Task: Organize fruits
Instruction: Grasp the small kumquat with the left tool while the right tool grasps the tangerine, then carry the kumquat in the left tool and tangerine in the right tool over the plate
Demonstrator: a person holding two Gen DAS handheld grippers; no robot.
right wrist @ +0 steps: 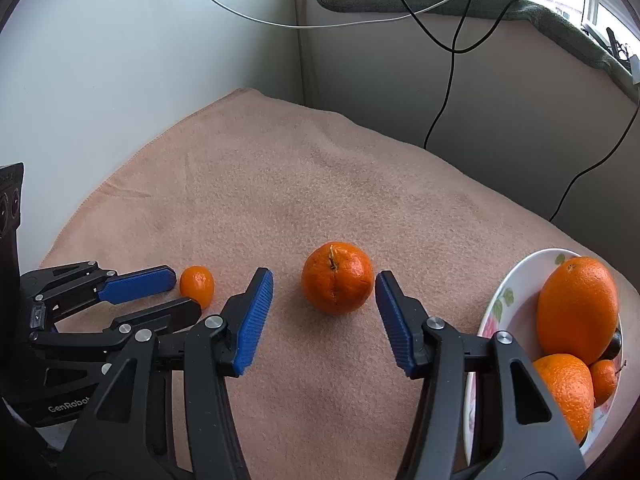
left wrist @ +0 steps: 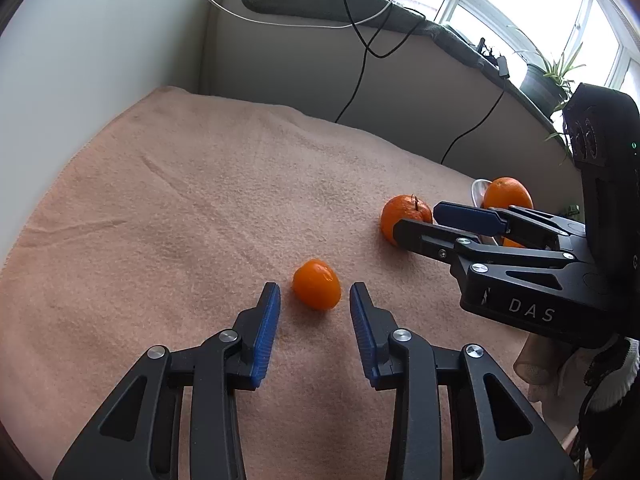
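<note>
On the peach-coloured cloth-covered surface [left wrist: 180,200], the left hand-held gripper [left wrist: 315,298] bracketed a small orange kumquat-like fruit [left wrist: 316,290], pads not touching. The right hand-held gripper [right wrist: 324,286] likewise straddled a round orange mandarin [right wrist: 337,277], beside a white floral plate [right wrist: 496,308] of oranges. Either round fruit could roll away if pinched off-centre.

Two grippers, left gripper [left wrist: 315,292] and right gripper [right wrist: 324,280], five oranges: small orange [right wrist: 197,285], medium orange [right wrist: 337,277], three in one plate [right wrist: 505,296], one blanket [right wrist: 280,184]
</note>
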